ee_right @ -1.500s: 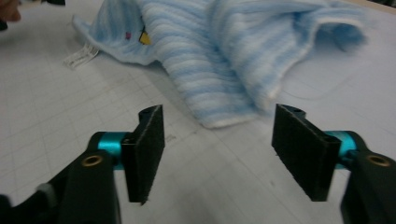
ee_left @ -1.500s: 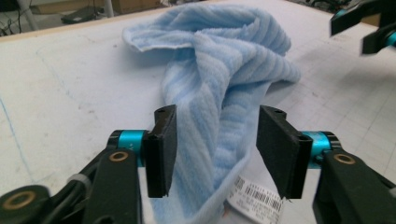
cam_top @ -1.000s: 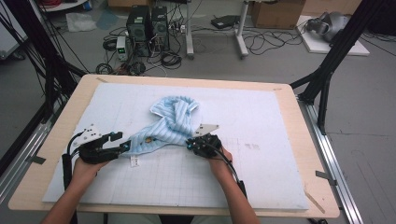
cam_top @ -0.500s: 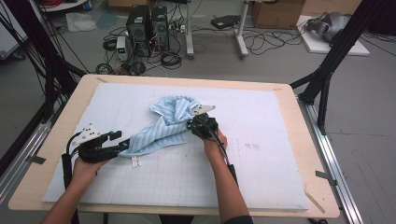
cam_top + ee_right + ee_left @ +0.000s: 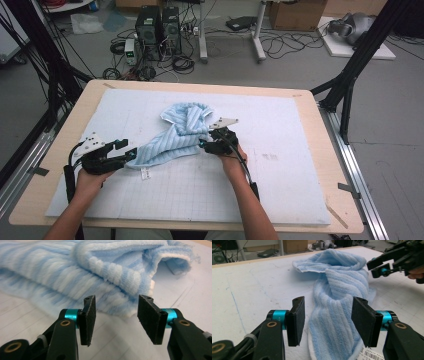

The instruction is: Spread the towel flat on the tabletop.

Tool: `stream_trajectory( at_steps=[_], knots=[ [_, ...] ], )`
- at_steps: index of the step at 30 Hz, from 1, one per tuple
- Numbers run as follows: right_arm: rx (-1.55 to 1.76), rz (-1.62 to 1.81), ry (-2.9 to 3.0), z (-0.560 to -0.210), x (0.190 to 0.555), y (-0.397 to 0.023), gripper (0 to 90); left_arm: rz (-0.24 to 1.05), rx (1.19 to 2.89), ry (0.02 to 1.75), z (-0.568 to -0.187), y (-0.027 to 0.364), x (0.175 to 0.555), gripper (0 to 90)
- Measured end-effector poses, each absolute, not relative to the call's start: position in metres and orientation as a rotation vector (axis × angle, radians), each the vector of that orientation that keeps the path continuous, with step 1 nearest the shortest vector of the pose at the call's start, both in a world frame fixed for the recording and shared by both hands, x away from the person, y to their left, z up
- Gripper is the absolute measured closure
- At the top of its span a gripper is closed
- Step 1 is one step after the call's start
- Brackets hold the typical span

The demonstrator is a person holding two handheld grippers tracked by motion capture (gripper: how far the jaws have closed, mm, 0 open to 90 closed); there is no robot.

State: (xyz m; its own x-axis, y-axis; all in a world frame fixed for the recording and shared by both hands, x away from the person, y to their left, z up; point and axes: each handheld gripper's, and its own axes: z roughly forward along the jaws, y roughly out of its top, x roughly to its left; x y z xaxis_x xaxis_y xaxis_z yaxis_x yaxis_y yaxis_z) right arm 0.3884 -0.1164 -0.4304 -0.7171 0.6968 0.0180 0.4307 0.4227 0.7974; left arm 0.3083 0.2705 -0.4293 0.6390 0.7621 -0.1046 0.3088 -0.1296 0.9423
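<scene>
A light-blue striped towel [image 5: 177, 132] lies crumpled and partly folded on the white mat [image 5: 300, 175], running from the centre down to the left. My left gripper [image 5: 127, 152] stands open at the towel's near left end. In the left gripper view that end [image 5: 332, 322] lies between the pads without being pressed. My right gripper [image 5: 205, 145] sits at the towel's right edge, and its jaws have just been opening. In the right gripper view its fingertips [image 5: 116, 317] stand apart with nothing between them, and the towel's folded edge [image 5: 100, 272] lies just beyond.
A white label [image 5: 145, 173] sticks out of the towel near the left gripper. The mat covers most of the wooden table [image 5: 340, 200]. Black frame legs [image 5: 350, 85] flank the table. Computer towers [image 5: 160, 25] and cables lie on the floor behind.
The right gripper, shut on a towel fold, carried it away from the person, then let go and drew back a little. The left gripper stayed put.
</scene>
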Motion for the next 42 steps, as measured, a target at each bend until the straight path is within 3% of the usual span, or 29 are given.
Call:
stream_trajectory(
  at_steps=[8, 10, 17, 19, 20, 23, 42],
  knots=[
    [0.904, 1.295, 2.357, -0.420, 0.364, -0.129, 51.0, 0.501, 1.703, 0.893, -0.429, 0.273, 0.309, 39.6],
    [0.821, 1.331, 2.403, -0.424, 0.357, -0.123, 55.3, 0.505, 1.696, 0.901, -0.429, 0.273, 0.309, 34.6],
    [0.788, 1.283, 2.505, -0.444, 0.366, -0.087, 53.8, 0.511, 1.698, 0.905, -0.429, 0.272, 0.310, 33.9],
    [0.791, 1.207, 2.542, -0.451, 0.370, -0.079, 64.4, 0.509, 1.699, 0.906, -0.429, 0.272, 0.310, 34.1],
    [0.786, 1.193, 2.536, -0.451, 0.370, -0.077, 75.9, 0.507, 1.700, 0.906, -0.429, 0.273, 0.310, 34.1],
    [0.756, 1.179, 2.555, -0.449, 0.369, -0.080, 83.6, 0.507, 1.697, 0.910, -0.429, 0.274, 0.309, 34.4],
    [0.710, 1.219, 2.658, -0.442, 0.286, -0.186, 84.8, 0.501, 1.711, 0.920, -0.430, 0.270, 0.311, 35.2]
  ],
)
